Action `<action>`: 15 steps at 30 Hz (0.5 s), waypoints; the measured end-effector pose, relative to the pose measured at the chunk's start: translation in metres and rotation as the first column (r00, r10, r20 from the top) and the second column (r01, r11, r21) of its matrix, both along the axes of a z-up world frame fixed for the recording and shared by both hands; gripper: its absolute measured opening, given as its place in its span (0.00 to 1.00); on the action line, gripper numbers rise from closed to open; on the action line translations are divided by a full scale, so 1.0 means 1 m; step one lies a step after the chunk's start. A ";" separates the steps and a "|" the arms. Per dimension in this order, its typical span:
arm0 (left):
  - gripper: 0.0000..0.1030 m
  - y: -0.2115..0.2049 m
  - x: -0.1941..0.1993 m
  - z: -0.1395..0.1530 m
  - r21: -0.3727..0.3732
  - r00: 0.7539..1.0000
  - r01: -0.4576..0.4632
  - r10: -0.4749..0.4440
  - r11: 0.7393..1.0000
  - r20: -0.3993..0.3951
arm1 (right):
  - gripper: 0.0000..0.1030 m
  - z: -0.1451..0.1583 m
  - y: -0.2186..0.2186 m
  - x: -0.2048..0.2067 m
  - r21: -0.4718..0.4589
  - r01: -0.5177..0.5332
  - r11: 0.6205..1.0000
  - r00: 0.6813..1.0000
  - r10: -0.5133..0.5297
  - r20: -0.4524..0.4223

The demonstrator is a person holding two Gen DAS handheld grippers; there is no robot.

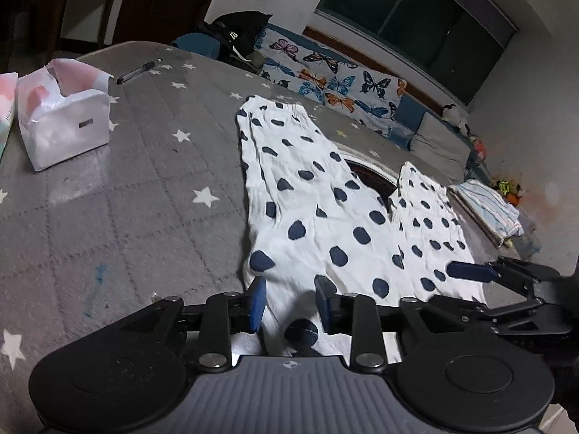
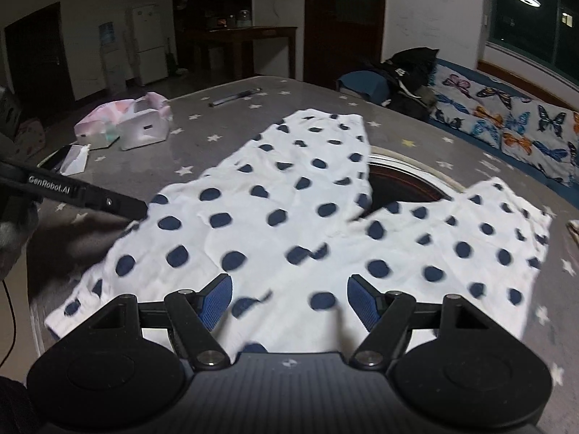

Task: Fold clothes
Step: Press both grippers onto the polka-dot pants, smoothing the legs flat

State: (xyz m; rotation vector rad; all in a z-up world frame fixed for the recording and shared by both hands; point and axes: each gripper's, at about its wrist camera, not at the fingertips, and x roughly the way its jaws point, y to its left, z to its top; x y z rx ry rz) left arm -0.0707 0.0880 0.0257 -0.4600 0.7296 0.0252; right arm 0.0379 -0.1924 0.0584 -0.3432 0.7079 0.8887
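With the polka-dot trousers (image 1: 318, 213) spread flat at the near edge of the star-print desk (image 1: 126, 188), keep the left gripper (image 1: 289, 303) jaws parted astride the hem, the right gripper (image 2: 289, 303) jaws wide, and grip both hem corners evenly before folding.

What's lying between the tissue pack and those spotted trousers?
Nothing: between the tissue pack and the spotted trousers runs bare star-printed grey cover, shown in the left wrist view.

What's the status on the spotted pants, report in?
Left gripper part open, cloth edge between its pads, not pinched. Right gripper open, empty, over the cloth. White navy-spotted pants spread flat on the grey star-print table cover. Nothing in the way.
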 end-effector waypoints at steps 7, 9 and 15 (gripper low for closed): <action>0.00 -0.004 -0.001 -0.004 0.016 1.000 0.017 -0.017 1.000 0.004 | 0.70 -0.012 0.018 0.001 -0.007 -0.008 1.000 1.000 0.008 -0.011; 0.00 -0.004 -0.004 -0.001 0.041 1.000 0.011 -0.011 0.999 0.013 | 0.70 -0.016 0.020 0.001 -0.019 -0.007 1.000 1.000 0.006 -0.013; 0.01 0.007 -0.006 0.004 -0.055 1.000 0.005 -0.004 0.998 0.007 | 0.70 -0.024 0.018 0.002 -0.046 0.007 0.999 1.000 -0.008 -0.022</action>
